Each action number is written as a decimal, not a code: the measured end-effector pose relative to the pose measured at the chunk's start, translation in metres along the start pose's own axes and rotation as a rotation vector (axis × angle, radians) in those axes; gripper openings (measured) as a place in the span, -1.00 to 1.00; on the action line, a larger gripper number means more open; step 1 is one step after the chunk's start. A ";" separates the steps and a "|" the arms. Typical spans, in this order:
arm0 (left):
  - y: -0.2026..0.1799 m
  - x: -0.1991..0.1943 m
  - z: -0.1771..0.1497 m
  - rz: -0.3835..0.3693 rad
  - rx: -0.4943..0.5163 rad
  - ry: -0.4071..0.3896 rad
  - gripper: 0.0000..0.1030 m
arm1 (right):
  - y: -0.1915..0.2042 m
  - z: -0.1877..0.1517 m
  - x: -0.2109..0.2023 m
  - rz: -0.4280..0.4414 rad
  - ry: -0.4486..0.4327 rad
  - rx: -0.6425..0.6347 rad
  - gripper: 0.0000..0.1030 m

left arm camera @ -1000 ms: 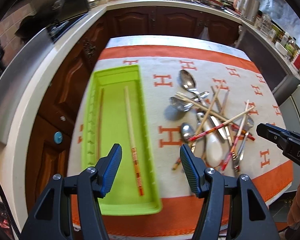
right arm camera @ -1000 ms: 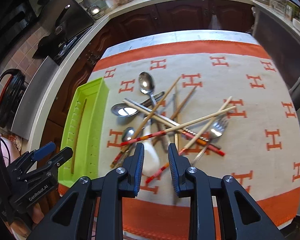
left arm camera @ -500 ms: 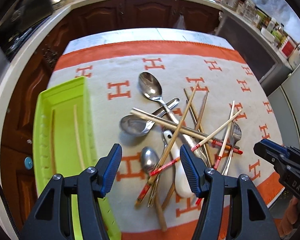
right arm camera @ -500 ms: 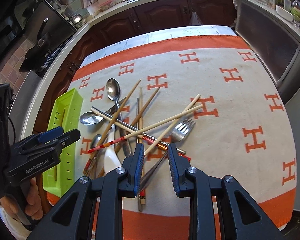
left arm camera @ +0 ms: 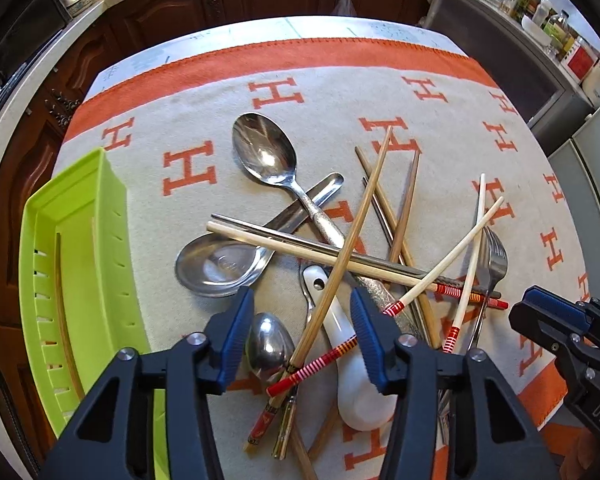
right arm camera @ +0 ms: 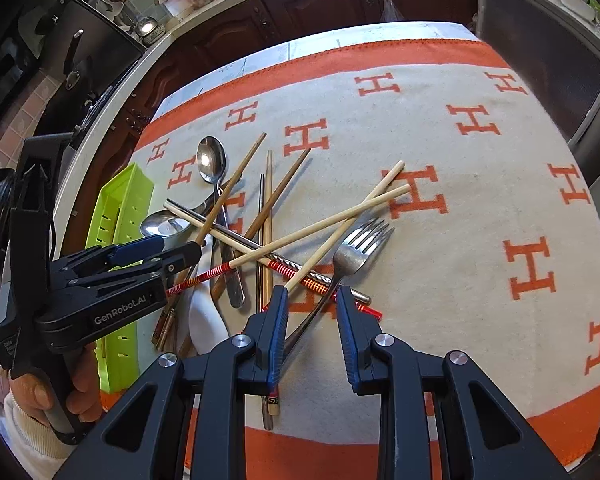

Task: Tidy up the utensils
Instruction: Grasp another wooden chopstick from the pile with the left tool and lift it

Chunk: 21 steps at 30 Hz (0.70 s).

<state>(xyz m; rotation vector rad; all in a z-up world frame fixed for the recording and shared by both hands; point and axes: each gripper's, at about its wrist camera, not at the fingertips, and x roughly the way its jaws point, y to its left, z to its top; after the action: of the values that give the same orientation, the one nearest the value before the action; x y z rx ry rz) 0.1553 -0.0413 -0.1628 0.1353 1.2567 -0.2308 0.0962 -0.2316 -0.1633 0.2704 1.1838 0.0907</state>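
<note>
Left wrist: left gripper jaws have been narrowing, empty, over the utensils — right gripper jaws narrow, empty.

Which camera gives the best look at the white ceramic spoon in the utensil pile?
The left wrist view. There the white ceramic spoon lies between the left gripper's fingers, bowl and handle visible under crossing chopsticks. The right wrist view shows only a sliver of the spoon, partly hidden behind the left gripper and other utensils.
</note>
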 end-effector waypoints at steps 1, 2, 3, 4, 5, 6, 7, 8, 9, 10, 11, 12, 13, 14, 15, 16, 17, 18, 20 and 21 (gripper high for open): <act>0.000 0.002 0.001 0.001 0.002 0.003 -0.14 | 0.001 0.000 0.001 0.002 0.003 -0.001 -0.51; -0.001 0.004 0.002 0.002 0.003 0.006 -0.18 | 0.001 0.001 0.003 0.004 0.005 -0.002 -0.51; -0.001 0.005 0.002 0.002 0.005 0.008 -0.25 | 0.001 0.001 0.004 0.005 0.006 -0.003 -0.51; -0.001 0.007 0.002 0.000 0.006 0.011 -0.27 | 0.002 0.001 0.005 0.005 0.008 -0.004 -0.52; -0.002 0.009 0.003 0.000 0.005 0.013 -0.34 | 0.002 0.001 0.006 0.005 0.010 -0.005 -0.51; -0.002 0.010 0.004 -0.003 0.004 0.015 -0.44 | 0.002 0.001 0.008 0.005 0.013 -0.004 -0.51; -0.002 0.012 0.004 -0.008 0.004 0.019 -0.49 | 0.002 0.002 0.008 0.006 0.014 -0.003 -0.51; -0.003 0.013 0.005 -0.012 0.003 0.023 -0.60 | 0.002 0.002 0.009 0.007 0.015 -0.002 -0.51; -0.004 0.015 0.005 -0.016 0.003 0.026 -0.62 | 0.002 0.002 0.010 0.012 0.017 0.001 -0.51; -0.004 0.017 0.005 -0.023 0.003 0.028 -0.62 | 0.001 0.002 0.011 0.016 0.019 0.004 -0.51; -0.005 0.018 0.005 -0.025 0.007 0.029 -0.63 | 0.000 0.003 0.012 0.021 0.021 0.009 -0.51; -0.006 0.018 0.005 -0.027 0.011 0.029 -0.68 | 0.000 0.003 0.014 0.029 0.024 0.015 -0.51; -0.007 0.019 0.005 -0.031 0.016 0.028 -0.73 | -0.001 0.003 0.015 0.038 0.026 0.019 -0.51; -0.007 0.019 0.004 -0.032 0.016 0.025 -0.76 | -0.002 0.004 0.016 0.046 0.027 0.023 -0.51; -0.007 0.018 0.004 -0.033 0.016 0.021 -0.81 | -0.002 0.004 0.017 0.057 0.028 0.030 -0.51; -0.008 0.016 0.004 -0.029 0.020 0.011 -0.83 | -0.003 0.004 0.018 0.071 0.030 0.039 -0.51; -0.007 0.015 0.004 -0.023 0.020 0.004 -0.87 | -0.003 0.004 0.020 0.083 0.034 0.047 -0.51; -0.007 0.013 0.004 -0.022 0.019 -0.001 -0.91 | -0.004 0.005 0.021 0.094 0.038 0.056 -0.51; -0.004 0.010 0.004 -0.039 0.005 -0.006 -0.92 | -0.005 0.005 0.024 0.114 0.046 0.072 -0.51; -0.001 0.008 0.004 -0.046 -0.002 -0.008 -0.92 | -0.005 0.005 0.025 0.123 0.048 0.078 -0.51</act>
<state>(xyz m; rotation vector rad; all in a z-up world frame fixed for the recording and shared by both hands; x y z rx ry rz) 0.1612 -0.0445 -0.1692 0.1042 1.2533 -0.2696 0.1099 -0.2323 -0.1856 0.4123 1.2198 0.1596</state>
